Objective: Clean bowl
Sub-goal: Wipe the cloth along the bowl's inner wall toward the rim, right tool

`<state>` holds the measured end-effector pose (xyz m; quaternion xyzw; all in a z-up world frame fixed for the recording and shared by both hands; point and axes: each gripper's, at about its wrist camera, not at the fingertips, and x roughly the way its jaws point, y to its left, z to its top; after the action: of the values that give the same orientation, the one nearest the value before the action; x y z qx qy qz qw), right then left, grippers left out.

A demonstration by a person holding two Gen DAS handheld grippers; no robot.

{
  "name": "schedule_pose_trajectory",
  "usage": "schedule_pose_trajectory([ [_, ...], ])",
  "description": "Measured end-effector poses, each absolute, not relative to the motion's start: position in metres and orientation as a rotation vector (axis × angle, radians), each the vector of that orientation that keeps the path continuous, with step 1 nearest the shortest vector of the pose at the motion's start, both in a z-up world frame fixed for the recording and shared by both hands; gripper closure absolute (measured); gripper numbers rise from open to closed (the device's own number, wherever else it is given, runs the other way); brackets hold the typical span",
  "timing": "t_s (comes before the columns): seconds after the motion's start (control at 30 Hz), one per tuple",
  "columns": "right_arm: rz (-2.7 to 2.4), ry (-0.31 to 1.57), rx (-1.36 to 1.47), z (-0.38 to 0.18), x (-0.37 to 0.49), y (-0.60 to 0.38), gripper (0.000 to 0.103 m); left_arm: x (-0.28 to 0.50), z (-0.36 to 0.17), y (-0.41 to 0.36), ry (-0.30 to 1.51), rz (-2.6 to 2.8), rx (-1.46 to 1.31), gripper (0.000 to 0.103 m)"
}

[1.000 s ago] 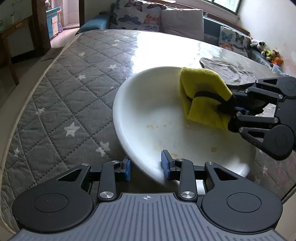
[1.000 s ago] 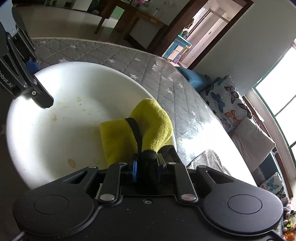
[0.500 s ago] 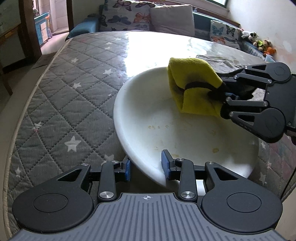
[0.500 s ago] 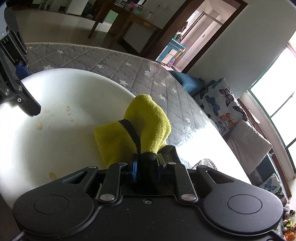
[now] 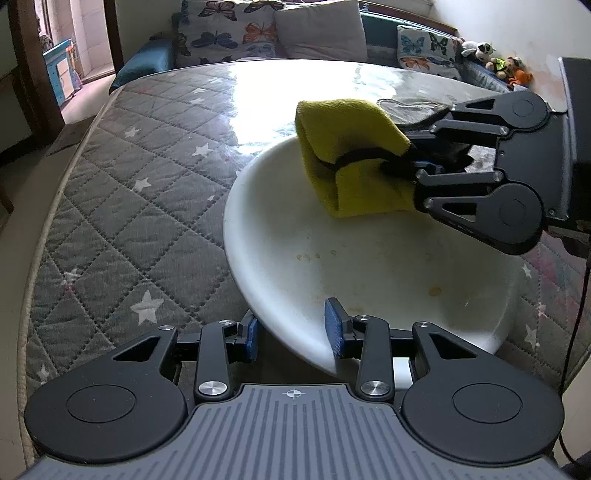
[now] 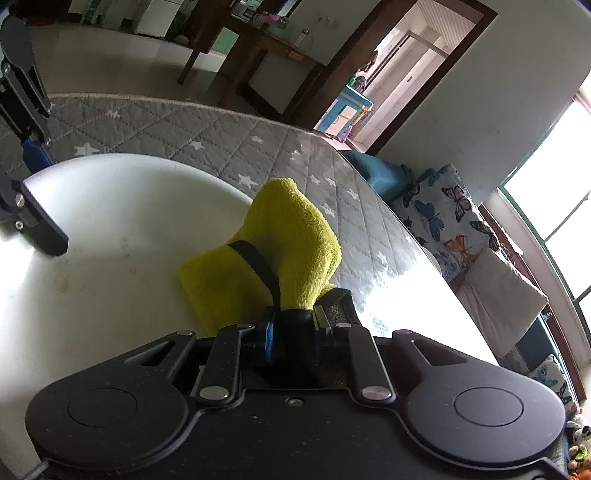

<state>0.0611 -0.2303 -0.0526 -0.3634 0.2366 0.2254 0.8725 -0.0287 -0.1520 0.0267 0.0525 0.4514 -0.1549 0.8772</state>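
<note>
A white bowl (image 5: 351, 266) with brownish food specks (image 5: 434, 291) is tilted above the table. Its near rim sits between the blue pads of my left gripper (image 5: 291, 332), which is shut on it. My right gripper (image 5: 417, 166) comes in from the right, shut on a folded yellow cloth (image 5: 351, 162) bound with a black band. The cloth hangs at the bowl's far rim; I cannot tell whether it touches. In the right wrist view the yellow cloth (image 6: 266, 258) sticks out past my right gripper (image 6: 291, 328), over the white bowl (image 6: 92, 295).
A grey quilted mat with white stars (image 5: 129, 206) covers the glossy table. A grey rag (image 5: 410, 105) lies beyond the bowl. A sofa with butterfly cushions (image 5: 236, 33) and stuffed toys (image 5: 495, 62) stands behind. The mat's edge runs along the left.
The right gripper has carried the yellow cloth from the bowl's inner right side up toward its far rim. The bowl has stayed fixed in the left gripper while the background shifted.
</note>
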Motion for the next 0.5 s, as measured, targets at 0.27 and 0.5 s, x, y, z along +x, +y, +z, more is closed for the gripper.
schedule_pose_trajectory([
  [0.27, 0.485, 0.489, -0.752, -0.0516, 0.0677, -0.2247, 0.083, -0.0274, 0.0258, -0.1512, 0.938, -0.325, 0.116, 0.064],
  [0.5, 0.475, 0.511, -0.759, -0.0504, 0.0624, -0.2334, 0.084, -0.0275, 0.0249, -0.1514, 0.931, -0.325, 0.116, 0.064],
])
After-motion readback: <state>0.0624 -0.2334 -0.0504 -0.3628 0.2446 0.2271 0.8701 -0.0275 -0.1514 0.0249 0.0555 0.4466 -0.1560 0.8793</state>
